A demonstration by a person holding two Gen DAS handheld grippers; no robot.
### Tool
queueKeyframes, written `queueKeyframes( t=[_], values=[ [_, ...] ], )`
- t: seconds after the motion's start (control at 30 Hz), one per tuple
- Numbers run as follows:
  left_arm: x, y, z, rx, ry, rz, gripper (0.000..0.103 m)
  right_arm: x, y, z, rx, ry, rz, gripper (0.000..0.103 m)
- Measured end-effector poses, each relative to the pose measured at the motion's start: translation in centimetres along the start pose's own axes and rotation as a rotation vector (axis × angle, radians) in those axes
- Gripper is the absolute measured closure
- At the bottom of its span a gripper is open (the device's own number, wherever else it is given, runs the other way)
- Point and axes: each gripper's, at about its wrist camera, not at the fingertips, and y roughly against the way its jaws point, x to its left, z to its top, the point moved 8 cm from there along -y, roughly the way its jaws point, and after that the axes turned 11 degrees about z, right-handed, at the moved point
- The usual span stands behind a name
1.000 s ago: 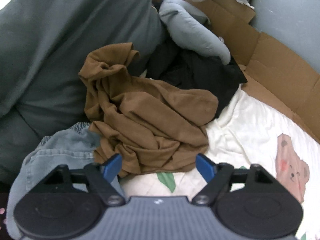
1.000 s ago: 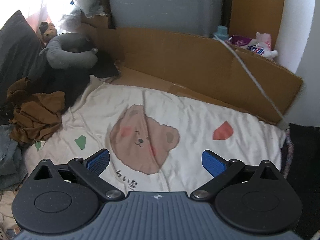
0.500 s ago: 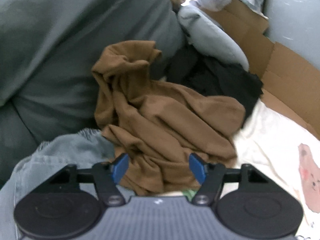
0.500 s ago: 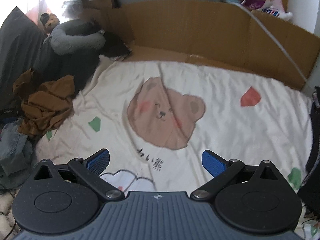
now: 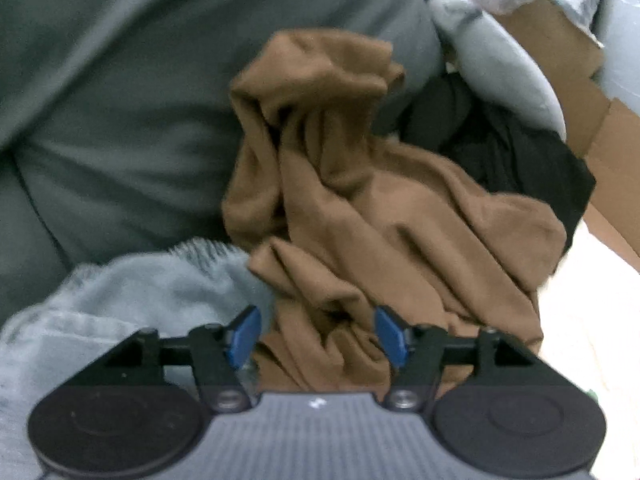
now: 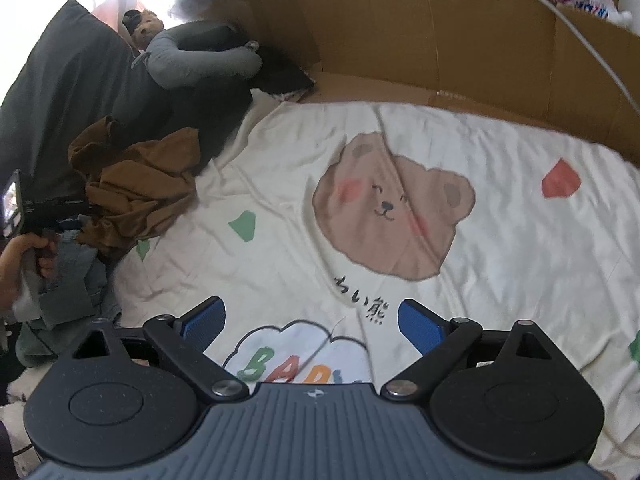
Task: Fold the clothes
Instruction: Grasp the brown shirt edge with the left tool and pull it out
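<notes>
The left gripper (image 5: pixel 318 334) reaches into a crumpled brown garment (image 5: pixel 360 208), its blue pads (image 5: pixel 242 336) parted with a fold of the cloth between them; the jaws narrowed, then have just eased open a little, and the blurred view does not show the pads pressing on the fabric. Seen from the right wrist camera, the same gripper (image 6: pixel 86 216) meets the near edge of the brown garment (image 6: pixel 136 184), with a person's hand (image 6: pixel 20 264) on its handle at the left border.

The brown garment lies heaped at the side of the bed, partly on the cream sheet (image 6: pixel 280 208) and partly against a large dark grey pillow (image 5: pixel 120 100). A pale blue denim piece (image 5: pixel 132 300) sits touching its near left edge, and a black garment (image 5: pixel 520 160) lies behind it to the right (under a curved grey neck pillow (image 5: pixel 504 72)).

The right gripper (image 6: pixel 312 320) hangs over the bare sheet with its jaws wide apart and nothing between them. Just beyond its fingers the sheet carries a printed cloud with coloured letters, and farther out a brown bear face (image 6: pixel 392 204) with pink cheeks. Flattened cardboard (image 6: pixel 440 40) stands along the far edge of the bed, and a white cable (image 6: pixel 592 48) runs down across it.
</notes>
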Motion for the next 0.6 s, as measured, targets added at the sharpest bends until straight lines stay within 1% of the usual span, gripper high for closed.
queueKeyframes(
  t=[0.1,0.17,0.2,0.23,0.27,0.3,0.33,0.4,0.43,0.5,0.6],
  values=[
    [-0.2,-0.6,-0.7,-0.002,-0.015,0.012,0.039,-0.1,0.0,-0.2,-0.001,0.002,0.003,0.008],
    [-0.3,-0.9,-0.9,0.000,-0.007,0.011,0.042,-0.1,0.1,-0.3,-0.003,0.012,0.015,0.019],
    [-0.3,-1.0,-1.0,0.003,-0.002,0.008,0.045,-0.1,0.0,-0.4,0.001,0.012,0.019,0.022],
    [-0.4,-1.0,-1.1,0.008,0.002,0.002,0.051,-0.1,-0.1,-0.5,0.007,0.009,0.023,0.025],
    [-0.4,-1.1,-1.1,0.012,0.003,-0.008,0.056,-0.1,-0.1,-0.6,0.007,0.006,0.029,0.027],
    [-0.5,-1.1,-1.2,0.016,0.006,-0.019,0.065,-0.1,0.0,-0.7,0.005,0.003,0.035,0.028],
    [-0.6,-1.1,-1.4,0.021,0.010,-0.029,0.078,-0.1,0.0,-0.8,0.004,0.000,0.042,0.029],
    [-0.7,-0.8,-1.6,0.011,0.020,-0.038,0.088,-0.1,0.1,-0.9,0.000,-0.006,0.054,0.029],
    [-0.8,-0.3,-1.7,-0.013,0.021,-0.031,0.092,0.0,0.1,-1.0,-0.001,-0.009,0.061,0.029],
    [-1.3,0.9,-1.7,-0.057,0.000,-0.029,0.093,0.2,0.2,-1.1,-0.007,0.008,0.062,0.029],
    [-2.7,3.3,-2.2,-0.096,-0.036,-0.073,0.094,0.5,0.1,-1.1,-0.013,0.024,0.067,0.028]
  ],
)
